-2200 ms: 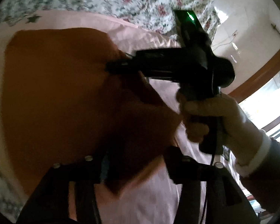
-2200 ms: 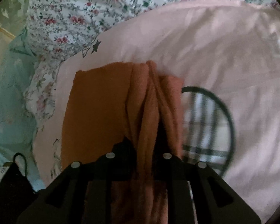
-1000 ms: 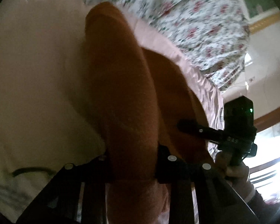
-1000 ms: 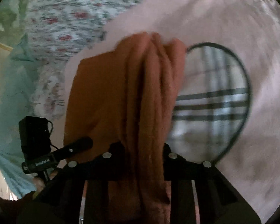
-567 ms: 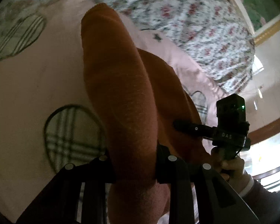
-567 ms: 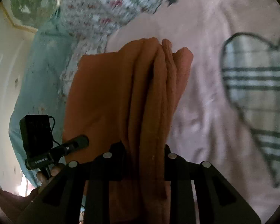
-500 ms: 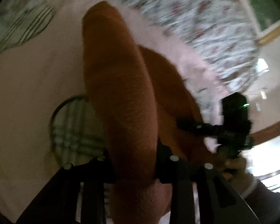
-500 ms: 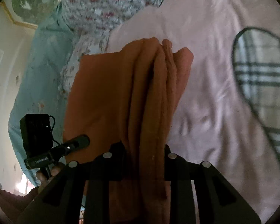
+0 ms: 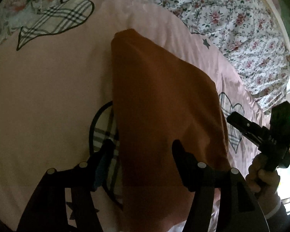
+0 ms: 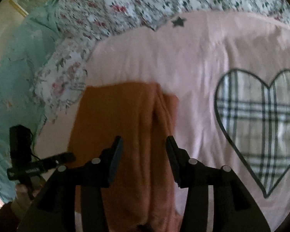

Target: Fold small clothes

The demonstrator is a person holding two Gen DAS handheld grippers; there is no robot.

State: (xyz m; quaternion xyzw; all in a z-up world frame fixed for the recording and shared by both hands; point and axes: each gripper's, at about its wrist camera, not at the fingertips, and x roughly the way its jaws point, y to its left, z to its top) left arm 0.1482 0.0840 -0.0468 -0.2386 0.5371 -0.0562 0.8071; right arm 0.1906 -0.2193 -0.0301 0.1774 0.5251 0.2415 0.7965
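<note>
The orange garment (image 9: 160, 100) lay folded on the pink bedspread (image 9: 48, 89), a long narrow stack whose long axis ran straight away from both cameras. In the left wrist view its near end passed between the fingers of the left claw (image 9: 141, 154), and its far corner pointed toward the floral quilt (image 9: 232, 15) at the head of the bed. In the right wrist view the same garment (image 10: 121, 116) showed a flat panel on the left and bunched lengthwise ridges along its right edge.

Both claws stood apart, gripping nothing. The left claw straddled the near end, with cloth filling most of the gap, though whether the fingers touched it could not be told. The right claw (image 10: 144, 150) likewise hung spread over the near end, its fingers to either side of the ridged part.

Each claw appeared in the other's view: the right one (image 9: 261, 131) off the garment's right edge, the left one (image 10: 40, 162) off its left edge. Both seemed about equally near, and a further fold would probably carry the near end toward the far one. A plaid heart (image 10: 261, 119) printed on the bedspread lay well to the right, and another (image 9: 104, 135) was partly covered by the garment.
</note>
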